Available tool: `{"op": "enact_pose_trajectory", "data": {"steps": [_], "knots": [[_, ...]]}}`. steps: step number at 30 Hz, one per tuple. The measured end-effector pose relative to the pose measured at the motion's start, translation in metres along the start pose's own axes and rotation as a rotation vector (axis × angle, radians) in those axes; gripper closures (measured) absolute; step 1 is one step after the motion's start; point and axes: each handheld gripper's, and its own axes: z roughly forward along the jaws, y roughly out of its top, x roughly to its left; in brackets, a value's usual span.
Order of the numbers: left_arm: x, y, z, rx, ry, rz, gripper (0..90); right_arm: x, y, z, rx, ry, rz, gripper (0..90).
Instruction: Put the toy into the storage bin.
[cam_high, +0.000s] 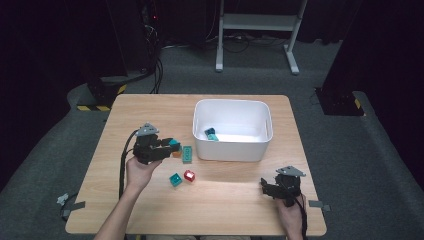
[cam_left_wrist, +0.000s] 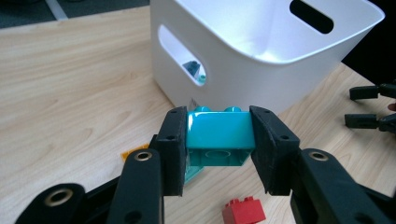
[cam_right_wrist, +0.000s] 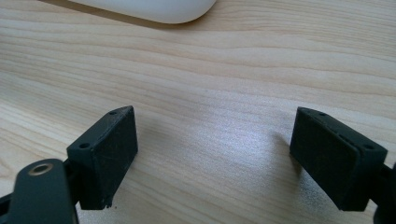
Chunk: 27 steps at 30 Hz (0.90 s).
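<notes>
Left of the tabletop's (cam_high: 150, 210) middle, a teal brick (cam_left_wrist: 219, 135) is clamped in the left gripper (cam_high: 167, 145), clear of the surface. The carrying step is judged underway; next, a move over the white bin (cam_high: 232, 147) rim and release. The brick is glossy, studs up, hollow beneath. The right gripper (cam_right_wrist: 215, 154) rests wide, empty, near the front right corner.

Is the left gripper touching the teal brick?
Touching. In the left gripper view, the left gripper presses both pads against the sides of the teal brick, held above the table.
</notes>
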Motion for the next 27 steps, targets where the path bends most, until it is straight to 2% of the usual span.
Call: {"op": "enact_pose_trajectory", "data": {"steps": [1, 6, 16, 23, 27], "knots": [[-0.001, 0.003, -0.001, 0.001, 0.001, 0.011, 58.6, 0.000, 0.000, 0.000, 0.000, 0.000, 0.000, 14.9], [-0.004, 0.015, -0.003, -0.015, -0.020, 0.013, 58.6, 0.000, 0.000, 0.000, 0.000, 0.000, 0.000, 14.9], [-0.013, 0.036, 0.001, -0.022, -0.059, 0.028, 58.6, 0.000, 0.000, 0.000, 0.000, 0.000, 0.000, 14.9], [-0.016, 0.050, 0.007, -0.042, -0.090, 0.018, 58.6, 0.000, 0.000, 0.000, 0.000, 0.000, 0.000, 14.9], [-0.017, 0.056, 0.012, -0.035, -0.103, 0.013, 58.6, 0.000, 0.000, 0.000, 0.000, 0.000, 0.000, 15.0]]}}
